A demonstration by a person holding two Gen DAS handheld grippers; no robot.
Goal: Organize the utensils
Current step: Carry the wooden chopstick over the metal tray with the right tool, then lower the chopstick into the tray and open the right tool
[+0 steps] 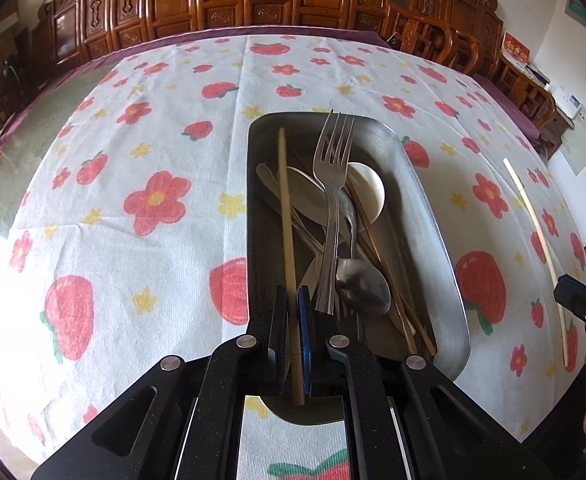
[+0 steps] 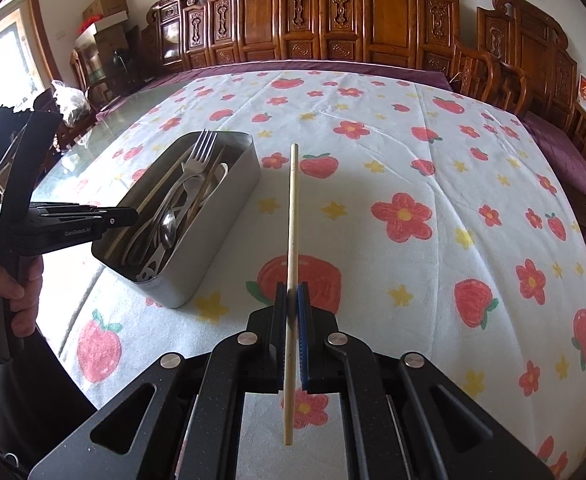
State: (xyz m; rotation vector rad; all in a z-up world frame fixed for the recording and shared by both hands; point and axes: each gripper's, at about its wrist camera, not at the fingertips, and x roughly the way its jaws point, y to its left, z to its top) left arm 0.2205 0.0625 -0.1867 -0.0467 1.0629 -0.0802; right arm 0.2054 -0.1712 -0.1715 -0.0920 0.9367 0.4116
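The left tongs (image 1: 292,300) clamp a chopstick (image 1: 287,216) over the tin (image 1: 433,216) ahead, while the right tongs (image 2: 292,298) clamp another chopstick (image 2: 292,216), tin to their left.

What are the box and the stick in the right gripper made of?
The box looks like brushed metal, probably steel: grey, dull shine, thin bent walls. The stick, a chopstick held by the right gripper, looks like pale bamboo or wood: matte, cream-tan; the grain is too fine to tell.

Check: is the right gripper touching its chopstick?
Touching. The right wrist view shows the right gripper with both pads pressed against the chopstick, no gap on either side.
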